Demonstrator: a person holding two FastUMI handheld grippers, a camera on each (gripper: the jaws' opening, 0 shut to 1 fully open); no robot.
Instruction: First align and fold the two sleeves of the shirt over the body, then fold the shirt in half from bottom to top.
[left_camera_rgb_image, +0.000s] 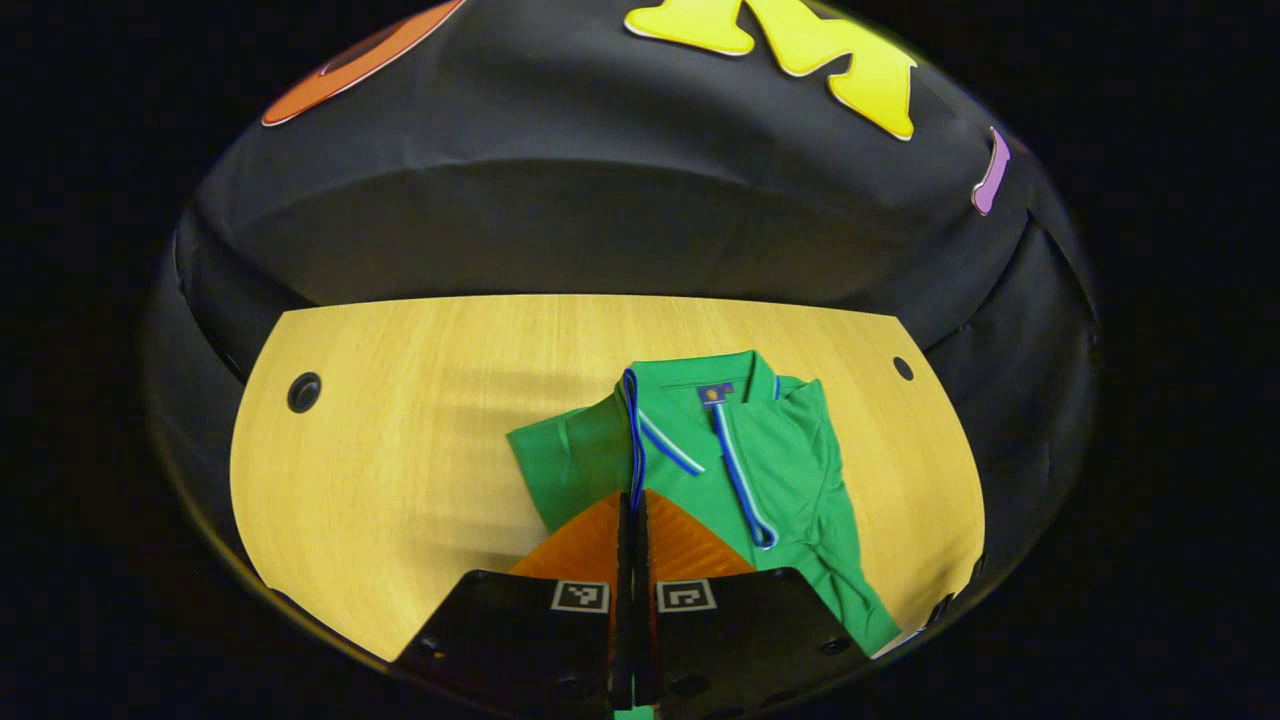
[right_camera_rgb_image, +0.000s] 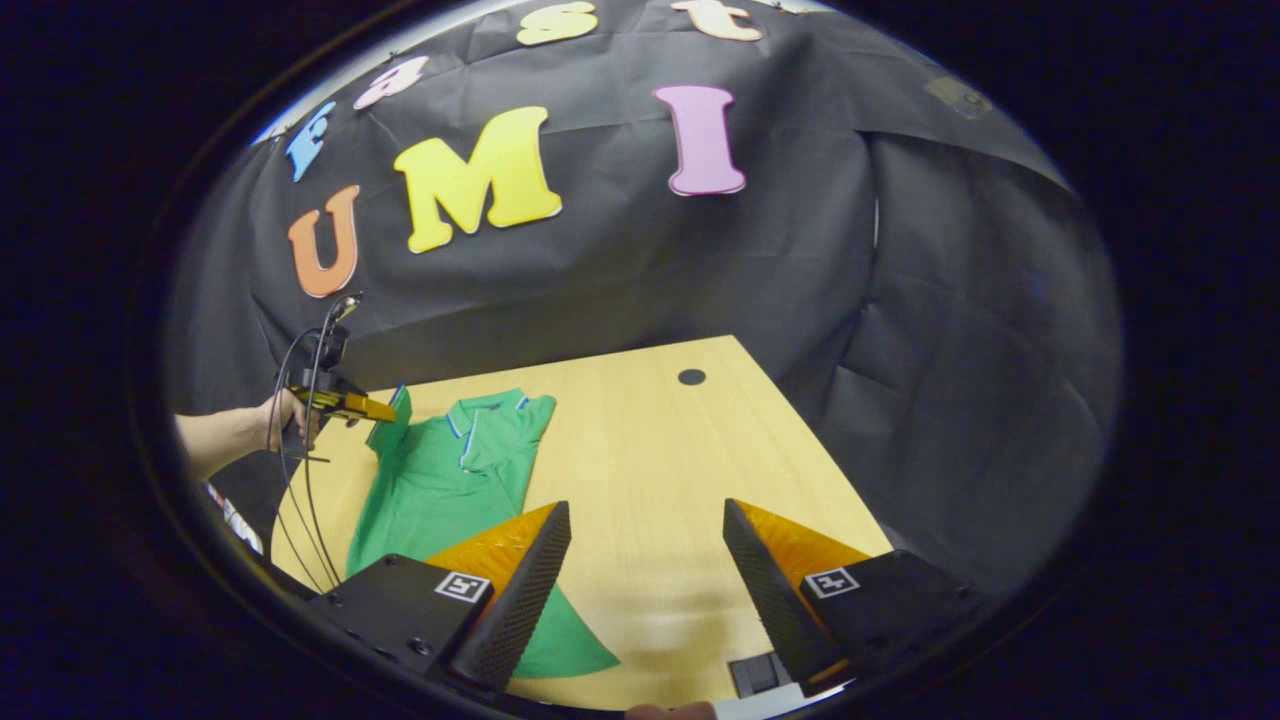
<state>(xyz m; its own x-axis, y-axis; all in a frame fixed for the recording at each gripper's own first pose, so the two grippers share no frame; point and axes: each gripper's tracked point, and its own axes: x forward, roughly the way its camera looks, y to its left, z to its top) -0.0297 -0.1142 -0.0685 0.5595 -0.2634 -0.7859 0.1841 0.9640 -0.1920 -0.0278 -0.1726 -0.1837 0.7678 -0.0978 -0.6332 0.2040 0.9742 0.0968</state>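
A green polo shirt (left_camera_rgb_image: 770, 470) with blue-white trim lies on the wooden table (left_camera_rgb_image: 400, 450), collar toward the far edge. My left gripper (left_camera_rgb_image: 635, 505) is shut on the trimmed cuff of one sleeve (left_camera_rgb_image: 580, 450), which it holds raised over the shirt's body. The opposite sleeve (left_camera_rgb_image: 815, 420) lies folded onto the body. In the right gripper view the shirt (right_camera_rgb_image: 440, 480) lies at the left, with the left gripper (right_camera_rgb_image: 385, 410) in a person's hand (right_camera_rgb_image: 285, 415) pinching the lifted sleeve. My right gripper (right_camera_rgb_image: 648, 520) stands open over bare table, right of the shirt's hem (right_camera_rgb_image: 565, 640).
The table (right_camera_rgb_image: 650, 450) has a round cable hole near each far corner (left_camera_rgb_image: 304, 392) (right_camera_rgb_image: 691, 377). Cables (right_camera_rgb_image: 305, 480) hang from the left gripper. Black cloth walls close in behind the table and to its right.
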